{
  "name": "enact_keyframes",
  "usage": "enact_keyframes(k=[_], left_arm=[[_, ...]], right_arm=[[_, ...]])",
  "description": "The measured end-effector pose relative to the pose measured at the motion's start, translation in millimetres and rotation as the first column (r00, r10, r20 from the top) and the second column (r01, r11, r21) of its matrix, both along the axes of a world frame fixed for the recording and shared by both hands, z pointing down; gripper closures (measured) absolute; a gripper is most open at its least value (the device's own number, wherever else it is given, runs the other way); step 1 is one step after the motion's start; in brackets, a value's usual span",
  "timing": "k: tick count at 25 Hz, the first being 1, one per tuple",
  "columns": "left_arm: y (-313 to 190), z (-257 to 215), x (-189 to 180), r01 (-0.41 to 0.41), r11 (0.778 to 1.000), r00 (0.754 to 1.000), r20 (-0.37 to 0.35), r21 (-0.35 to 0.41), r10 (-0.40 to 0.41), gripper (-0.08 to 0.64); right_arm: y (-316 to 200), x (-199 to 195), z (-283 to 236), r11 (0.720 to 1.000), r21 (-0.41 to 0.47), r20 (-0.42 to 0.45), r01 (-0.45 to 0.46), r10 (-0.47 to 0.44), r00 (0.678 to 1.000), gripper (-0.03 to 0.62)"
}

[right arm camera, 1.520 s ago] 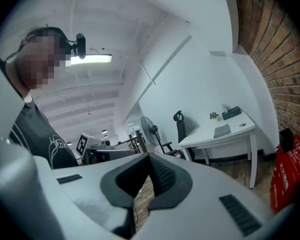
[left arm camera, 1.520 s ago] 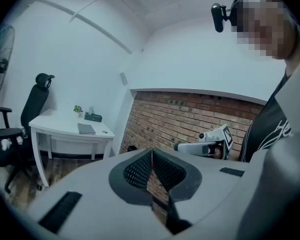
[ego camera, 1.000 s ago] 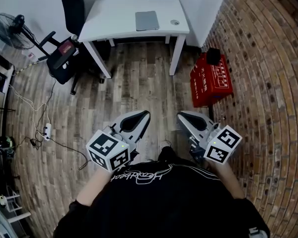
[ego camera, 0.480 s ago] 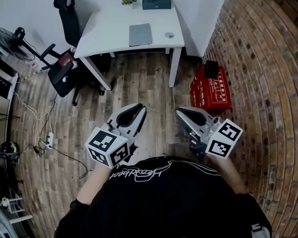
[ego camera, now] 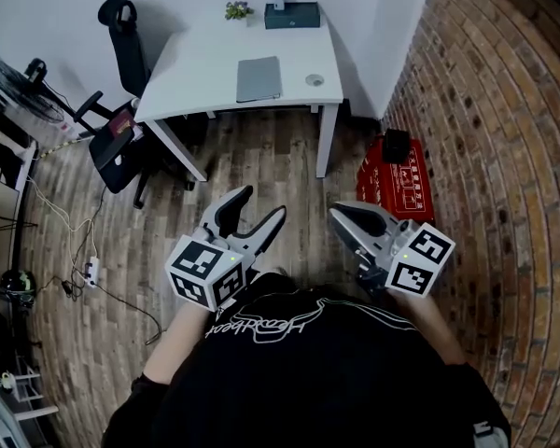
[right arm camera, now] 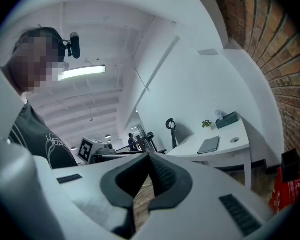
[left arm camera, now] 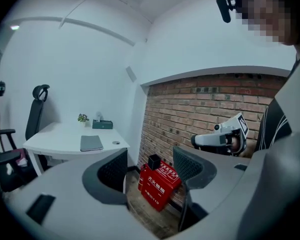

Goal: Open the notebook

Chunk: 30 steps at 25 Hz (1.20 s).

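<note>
The grey notebook (ego camera: 259, 78) lies shut on the white desk (ego camera: 205, 73) at the far side of the room, well ahead of both grippers. It also shows small in the left gripper view as the notebook (left arm camera: 91, 143) and in the right gripper view as the notebook (right arm camera: 209, 145). My left gripper (ego camera: 259, 205) hangs over the wooden floor, its jaws opening with nothing between them; in its own view the left gripper (left arm camera: 151, 169) frames only the floor and a red crate. My right gripper (ego camera: 341, 216) is shut and empty, as the right gripper (right arm camera: 149, 158) shows.
A black office chair (ego camera: 121, 129) stands left of the desk, with a fan (ego camera: 19, 77) and floor cables beyond it. A red crate (ego camera: 397, 180) sits against the brick wall (ego camera: 504, 157) on the right. A dark box (ego camera: 293, 14) and small plant (ego camera: 235, 10) are at the desk's back.
The left gripper's jaws have swung apart from shut. Both grippers and the person have moved towards the desk, which sits lower and closer in the head view.
</note>
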<state>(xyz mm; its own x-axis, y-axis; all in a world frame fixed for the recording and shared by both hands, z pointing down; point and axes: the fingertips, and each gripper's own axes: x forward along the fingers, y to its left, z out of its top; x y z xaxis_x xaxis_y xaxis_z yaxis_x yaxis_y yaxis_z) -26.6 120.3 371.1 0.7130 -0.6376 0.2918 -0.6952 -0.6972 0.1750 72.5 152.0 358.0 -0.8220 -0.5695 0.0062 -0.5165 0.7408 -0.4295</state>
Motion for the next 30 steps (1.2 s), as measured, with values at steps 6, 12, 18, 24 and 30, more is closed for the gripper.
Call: enact_keyframes(k=[6, 12, 18, 24, 30], left_arm=[[-48, 7, 2, -0.001, 1.000, 1.000, 0.019, 0.013, 0.001, 0.258], [-118, 20, 7, -0.027, 1.000, 0.998, 0.051, 0.002, 0.027, 0.255], [-198, 40, 20, -0.085, 0.996, 0.989, 0.122, -0.036, 0.089, 0.255], [-279, 65, 23, -0.097, 0.991, 0.987, 0.116, -0.092, 0.107, 0.255], [-339, 95, 25, -0.107, 0.990, 0.973, 0.195, -0.093, 0.124, 0.256]], right_arm=[[-39, 6, 8, 1.000, -0.020, -0.002, -0.022, 0.022, 1.000, 0.594], [-99, 14, 17, 0.996, -0.054, -0.011, -0.068, 0.068, 0.998, 0.594], [-179, 21, 17, 0.990, -0.093, -0.021, -0.105, 0.103, 0.994, 0.594], [-256, 17, 29, 0.983, -0.133, -0.051, -0.124, 0.119, 0.992, 0.594], [-312, 19, 52, 0.971, -0.185, -0.079, -0.154, 0.142, 0.987, 0.594]])
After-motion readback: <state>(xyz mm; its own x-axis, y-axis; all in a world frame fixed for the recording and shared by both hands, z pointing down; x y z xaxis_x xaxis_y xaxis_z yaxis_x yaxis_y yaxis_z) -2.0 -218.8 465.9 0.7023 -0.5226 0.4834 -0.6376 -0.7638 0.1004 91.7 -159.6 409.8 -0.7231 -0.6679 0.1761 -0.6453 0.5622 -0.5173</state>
